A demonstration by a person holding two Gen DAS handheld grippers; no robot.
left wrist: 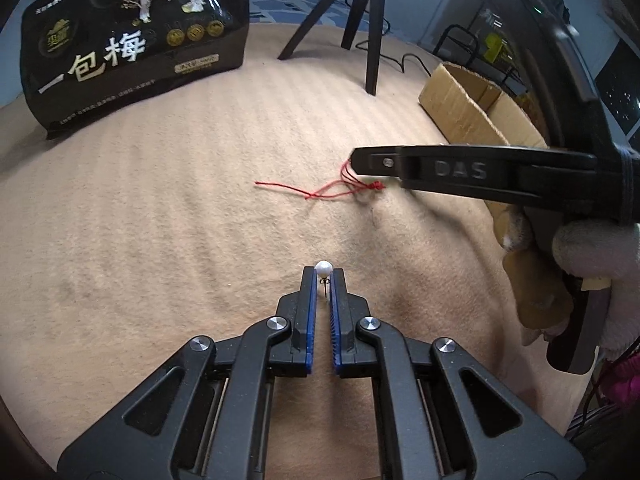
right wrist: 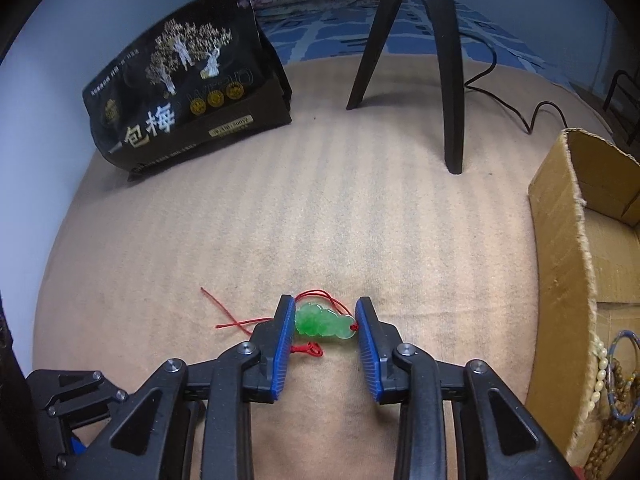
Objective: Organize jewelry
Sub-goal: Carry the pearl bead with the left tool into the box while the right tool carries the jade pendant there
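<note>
So the whole scene sits on a bed covered with a tan ribbed blanket [right wrist: 320,216], blue patterned bedding showing at the far end. Biggest thing on it is a black snack bag [right wrist: 188,92] with gold trees and Chinese lettering, standing at the far left. A black tripod [right wrist: 432,60] has its legs planted on the blanket at the back, cable trailing off to the right.

On the right there's an open cardboard box [right wrist: 560,280]. Inside, in the right wrist view, I can make out a blue bangle [right wrist: 620,376], a strand of pale beads [right wrist: 600,368] and some brown beads [right wrist: 612,432].

The right hand-held gripper [right wrist: 325,322] is down at the blanket, jaws partly spread with the green jade pendant [right wrist: 324,322] sitting between the blue pads. Both pads look like they touch its ends, but I can't tell if it's really clamped. Its red cord [right wrist: 236,316] trails left across the blanket.

The left hand-held gripper [left wrist: 324,276] is nearly closed, pinching a pearl earring [left wrist: 323,269] at the fingertips, pearl poking out on top, just above the blanket.
</note>
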